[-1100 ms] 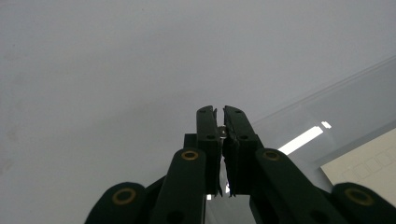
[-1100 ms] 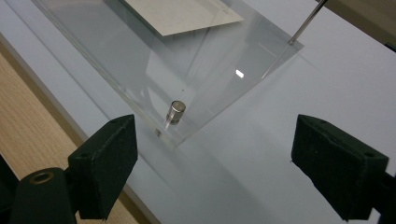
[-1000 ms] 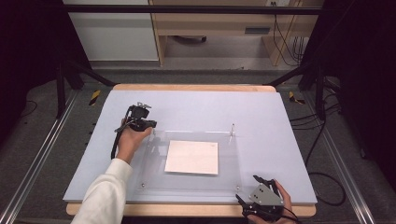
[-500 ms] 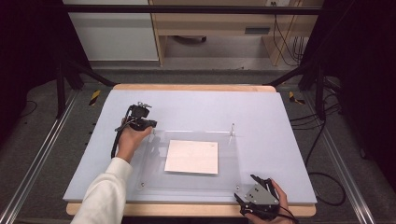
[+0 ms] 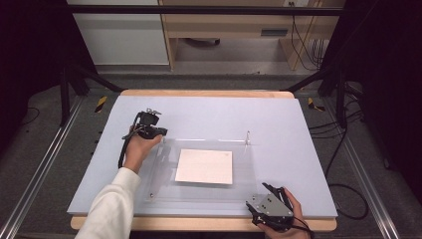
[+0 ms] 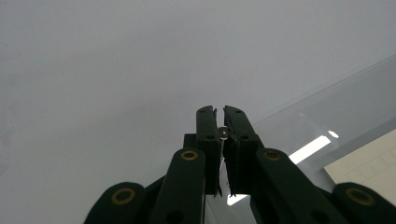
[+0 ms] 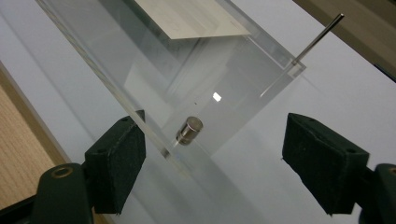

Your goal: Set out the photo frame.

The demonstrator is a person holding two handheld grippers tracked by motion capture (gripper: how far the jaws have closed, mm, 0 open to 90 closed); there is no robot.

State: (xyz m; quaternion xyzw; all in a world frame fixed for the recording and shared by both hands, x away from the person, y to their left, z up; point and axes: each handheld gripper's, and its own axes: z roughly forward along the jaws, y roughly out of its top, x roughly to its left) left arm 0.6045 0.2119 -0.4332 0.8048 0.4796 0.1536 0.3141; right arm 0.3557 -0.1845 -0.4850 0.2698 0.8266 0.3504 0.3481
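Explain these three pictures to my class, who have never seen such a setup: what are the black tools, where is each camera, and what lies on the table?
A person sits at a table and holds a two-jaw hand tool in each hand. The high view looks down from above: the left gripper is at the far left corner of a clear plate, the right gripper at its near right corner. A white sheet lies on the plate, and a thin metal rod stands at its far right corner.

The other two cameras ride on the tools. The left gripper's jaws are closed on a small metal pin. The right gripper's jaws stand wide apart around a short metal stud in the plate's corner, holding nothing.
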